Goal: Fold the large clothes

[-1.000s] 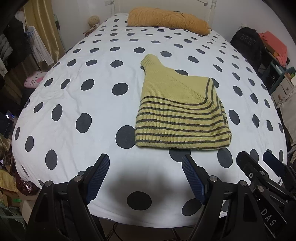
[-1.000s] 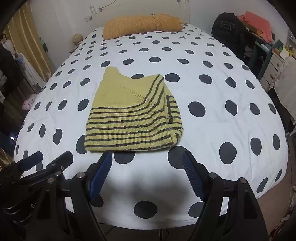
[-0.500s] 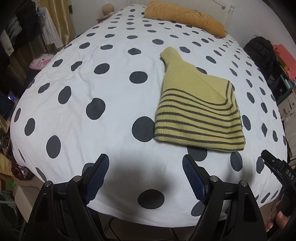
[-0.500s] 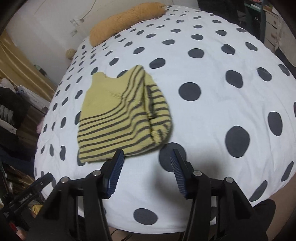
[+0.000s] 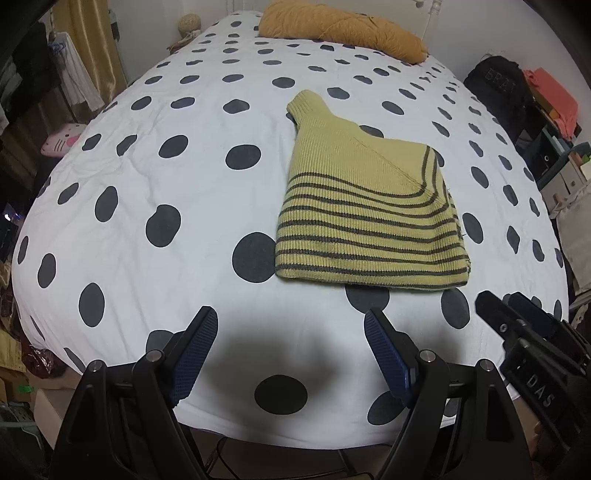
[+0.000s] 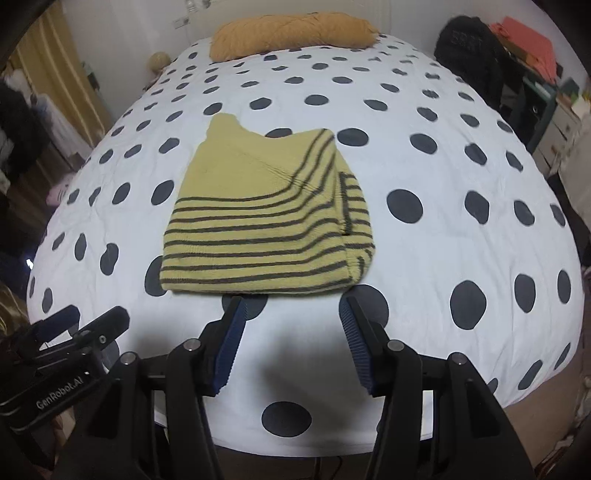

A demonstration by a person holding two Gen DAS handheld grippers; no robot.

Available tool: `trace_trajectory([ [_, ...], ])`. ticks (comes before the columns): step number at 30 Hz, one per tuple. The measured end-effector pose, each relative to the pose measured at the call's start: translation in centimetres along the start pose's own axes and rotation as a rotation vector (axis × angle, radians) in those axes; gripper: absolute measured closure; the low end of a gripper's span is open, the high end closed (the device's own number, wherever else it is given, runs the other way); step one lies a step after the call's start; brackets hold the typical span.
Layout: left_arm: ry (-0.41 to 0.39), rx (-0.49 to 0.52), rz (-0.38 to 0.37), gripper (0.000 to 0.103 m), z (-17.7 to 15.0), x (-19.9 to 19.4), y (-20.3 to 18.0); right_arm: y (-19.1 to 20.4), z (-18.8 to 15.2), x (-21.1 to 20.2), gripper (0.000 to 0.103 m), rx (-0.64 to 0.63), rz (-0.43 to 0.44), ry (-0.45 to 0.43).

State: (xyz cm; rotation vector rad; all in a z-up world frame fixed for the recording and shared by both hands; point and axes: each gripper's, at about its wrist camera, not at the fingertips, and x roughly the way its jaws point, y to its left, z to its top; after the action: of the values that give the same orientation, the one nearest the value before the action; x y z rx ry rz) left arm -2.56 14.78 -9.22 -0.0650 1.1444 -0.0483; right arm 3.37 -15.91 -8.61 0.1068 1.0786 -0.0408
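Note:
A folded yellow sweater (image 5: 365, 221) with dark stripes lies flat on the polka-dot bed cover (image 5: 147, 184); in the right wrist view the sweater (image 6: 266, 229) is just beyond my fingers. My left gripper (image 5: 290, 321) hangs open over the bed's near edge, to the left of the sweater, holding nothing. My right gripper (image 6: 291, 306) hovers just short of the sweater's near hem; its jaws are opening, with only the cover between them. Each gripper shows in the other's view: the right gripper (image 5: 517, 317) at lower right, the left gripper (image 6: 81, 325) at lower left.
An orange pillow (image 5: 343, 27) lies at the head of the bed. A black backpack (image 5: 495, 88) and shelves with orange cloth stand to the right. Hanging clothes and a pink plush toy (image 5: 61, 138) are on the left. The bed's near edge drops off below my fingers.
My right gripper's jaws stand narrower than a second ago, and it has come closer to the sweater's near hem. The left gripper stays open; the sweater has not moved.

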Motion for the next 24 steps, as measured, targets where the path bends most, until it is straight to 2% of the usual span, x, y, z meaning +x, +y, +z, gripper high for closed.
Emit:
trace_trajectory([
  [2,0.001,-0.009,0.000,0.021,0.0,0.0,0.4,0.6,0.2,0.0,0.039,-0.019,0.014,-0.008],
  [4,0.012,-0.027,0.000,0.021,0.0,0.3,1.1,0.5,0.6,0.6,0.039,-0.015,0.043,-0.013],
  [5,0.017,-0.035,0.001,0.021,0.0,0.4,1.4,0.1,0.9,1.0,0.039,0.002,0.084,-0.026],
  [6,0.023,-0.045,0.005,0.021,-0.2,0.6,1.7,-0.5,1.4,1.7,0.040,0.024,0.161,-0.042],
  [7,0.028,-0.054,0.007,0.021,-0.2,0.7,2.1,-1.6,2.2,3.2,0.055,0.056,0.261,-0.033],
  [8,0.035,-0.063,0.009,0.021,-0.3,0.9,2.4,-2.0,2.8,4.3,0.079,0.081,0.308,-0.014],
  [9,0.041,-0.071,0.012,0.021,-0.3,1.1,2.7,-3.1,3.7,6.3,0.083,0.131,0.339,0.008],
  [12,0.054,-0.086,0.019,0.021,-0.2,1.7,3.4,-4.8,5.8,9.8,0.083,0.217,0.359,0.025],
  [14,0.062,-0.093,0.023,0.021,0.0,2.1,3.6,-5.2,6.8,11.2,0.083,0.231,0.384,0.036],
  [15,0.067,-0.096,0.023,0.021,0.1,2.4,3.6,-5.3,7.3,12.1,0.083,0.223,0.351,0.044],
  [16,0.072,-0.096,0.024,0.021,0.2,2.6,3.7,-5.6,7.7,12.8,0.089,0.212,0.297,0.049],
  [17,0.077,-0.095,0.026,0.021,0.2,2.7,3.5,-6.2,8.0,13.6,0.103,0.210,0.258,0.051],
  [19,0.079,-0.091,0.026,0.021,0.2,2.9,3.5,-7.6,8.7,14.9,0.103,0.224,0.226,0.054],
  [22,0.090,-0.090,0.016,0.021,0.1,3.2,3.6,-7.7,9.6,14.4,0.103,0.167,0.157,0.034],
  [24,0.092,-0.094,0.013,0.021,0.0,3.2,3.6,-7.6,9.7,13.4,0.103,0.168,0.157,0.018],
])
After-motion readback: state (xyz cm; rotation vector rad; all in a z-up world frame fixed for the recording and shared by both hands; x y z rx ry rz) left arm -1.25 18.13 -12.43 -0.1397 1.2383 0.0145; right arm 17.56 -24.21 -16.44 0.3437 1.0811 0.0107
